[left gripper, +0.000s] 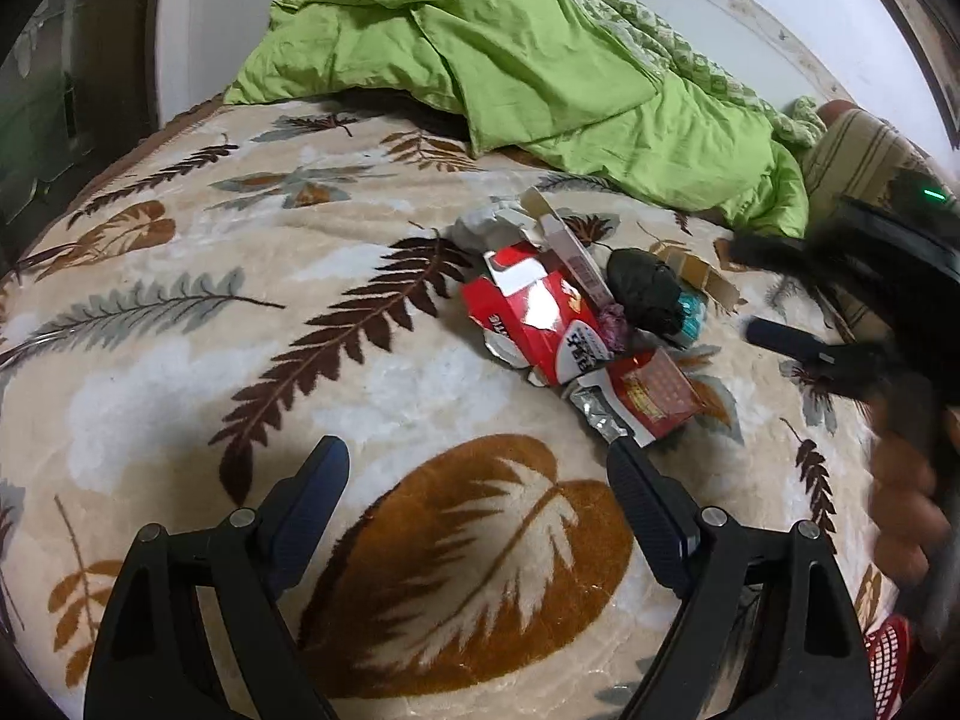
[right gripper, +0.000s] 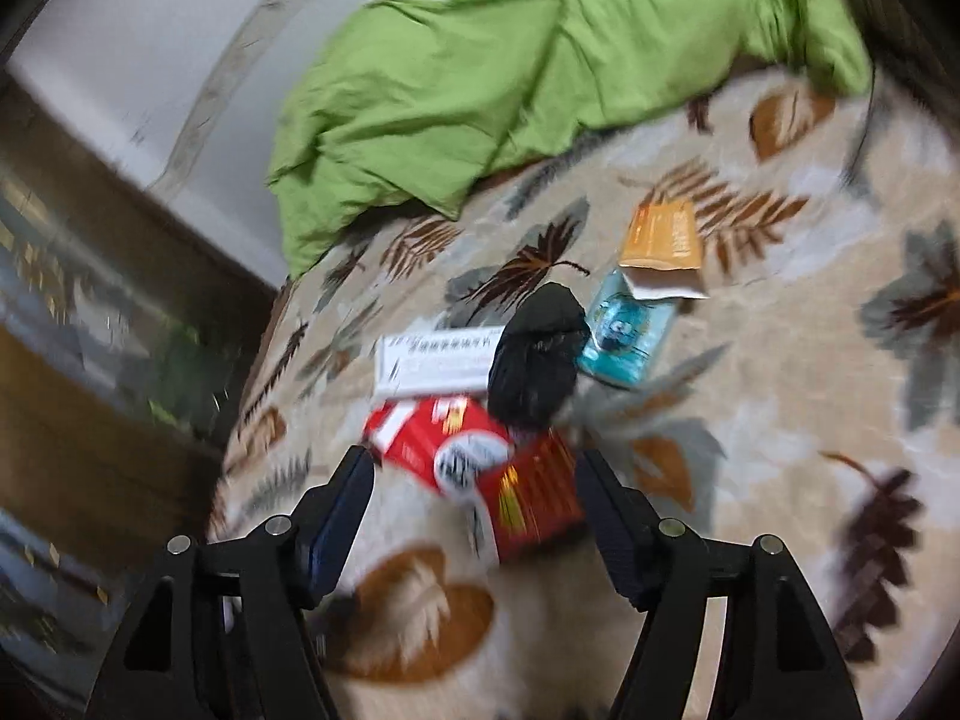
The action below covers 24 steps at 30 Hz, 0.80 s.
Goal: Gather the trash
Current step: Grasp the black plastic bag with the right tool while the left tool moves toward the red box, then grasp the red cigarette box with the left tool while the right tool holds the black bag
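Note:
A heap of trash lies on the leaf-patterned blanket (left gripper: 180, 330): a torn red and white carton (left gripper: 534, 324), a smaller red packet (left gripper: 654, 396), a black crumpled bag (left gripper: 645, 294), a long white box (left gripper: 570, 252) and a teal packet (left gripper: 690, 309). My left gripper (left gripper: 474, 450) stands open just short of the heap, with nothing between its fingers. My right gripper (right gripper: 475, 459) is open over the near edge of the heap. The red packet (right gripper: 540, 498) and carton (right gripper: 444, 444) show between its fingers, untouched by the pads. Beyond lie the black bag (right gripper: 534, 354) and an orange envelope (right gripper: 663, 240).
A crumpled green duvet (left gripper: 510, 60) covers the far side of the bed, with a striped pillow (left gripper: 852, 150) at its right. A person's hand (left gripper: 906, 504) holds the right gripper (left gripper: 756, 294), blurred at the right. Dark wooden furniture (right gripper: 90, 420) borders the bed on the left.

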Available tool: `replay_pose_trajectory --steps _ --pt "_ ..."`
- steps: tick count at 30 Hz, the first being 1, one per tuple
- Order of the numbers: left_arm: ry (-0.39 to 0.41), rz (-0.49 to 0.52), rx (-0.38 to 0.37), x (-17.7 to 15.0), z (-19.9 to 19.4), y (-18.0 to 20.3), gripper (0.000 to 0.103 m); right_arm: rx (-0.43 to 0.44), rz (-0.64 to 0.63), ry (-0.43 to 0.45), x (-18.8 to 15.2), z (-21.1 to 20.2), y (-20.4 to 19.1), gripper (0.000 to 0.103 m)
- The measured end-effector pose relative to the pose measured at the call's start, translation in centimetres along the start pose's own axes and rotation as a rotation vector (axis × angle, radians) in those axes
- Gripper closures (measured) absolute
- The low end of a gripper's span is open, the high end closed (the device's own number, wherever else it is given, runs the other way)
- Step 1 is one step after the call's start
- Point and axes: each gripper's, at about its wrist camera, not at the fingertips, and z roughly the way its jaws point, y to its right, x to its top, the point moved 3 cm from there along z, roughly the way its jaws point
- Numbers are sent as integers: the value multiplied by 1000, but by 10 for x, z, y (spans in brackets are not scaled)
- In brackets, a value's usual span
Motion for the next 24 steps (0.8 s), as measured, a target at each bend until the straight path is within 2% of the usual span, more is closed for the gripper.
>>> replay_pose_trajectory --steps 6,12,13,14,20,24 --pt "-19 -7 -26 1 6 1 16 3 140 -16 28 48 22 30" --pt "-35 -13 -38 -1 10 3 16 -43 182 -61 33 81 30 30" --pt "-36 -11 -38 -1 10 3 16 -38 186 -52 31 82 31 38" --pt "-36 -10 -38 -1 10 3 16 -31 186 -49 31 83 32 58" --pt "-34 -7 -36 -1 10 4 16 10 140 -12 20 64 33 70" --pt "-29 -19 -31 0 9 1 16 -50 38 42 9 42 32 72"
